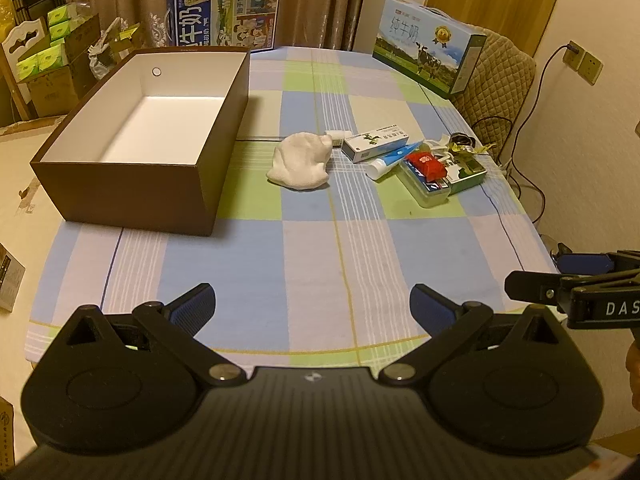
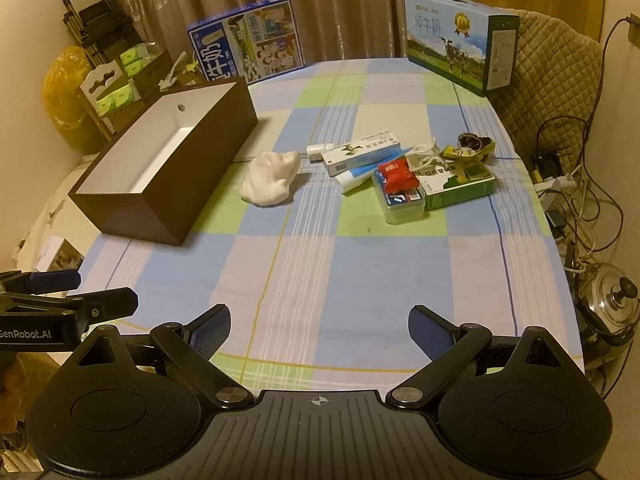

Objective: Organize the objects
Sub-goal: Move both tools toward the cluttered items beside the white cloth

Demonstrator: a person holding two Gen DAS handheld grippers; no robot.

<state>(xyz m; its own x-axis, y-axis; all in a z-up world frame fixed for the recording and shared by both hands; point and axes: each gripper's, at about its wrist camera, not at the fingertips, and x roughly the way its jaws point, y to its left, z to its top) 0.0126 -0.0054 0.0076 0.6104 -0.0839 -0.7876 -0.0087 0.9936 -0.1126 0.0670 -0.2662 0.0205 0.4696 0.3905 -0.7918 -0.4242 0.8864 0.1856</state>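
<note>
An open brown box (image 1: 132,184) with a white, empty inside stands on the left of the checked table; it also shows in the right wrist view (image 2: 160,200). To its right lies a white cloth (image 1: 300,160) (image 2: 272,176). Further right is a pile: a white medicine carton (image 1: 376,144) (image 2: 360,152), a tube (image 1: 392,160) (image 2: 356,178), a red packet (image 1: 428,164) (image 2: 396,176), a clear case (image 1: 428,192) (image 2: 400,204) and a green box (image 1: 468,176) (image 2: 460,188). My left gripper (image 1: 312,308) and right gripper (image 2: 320,332) are open and empty, above the table's near edge.
Two milk cartons stand at the table's far edge: a blue one (image 1: 224,12) (image 2: 248,40) and a light one (image 1: 428,48) (image 2: 460,40). A padded chair (image 2: 560,72) and cables are to the right, and a metal pot (image 2: 608,300) is on the floor.
</note>
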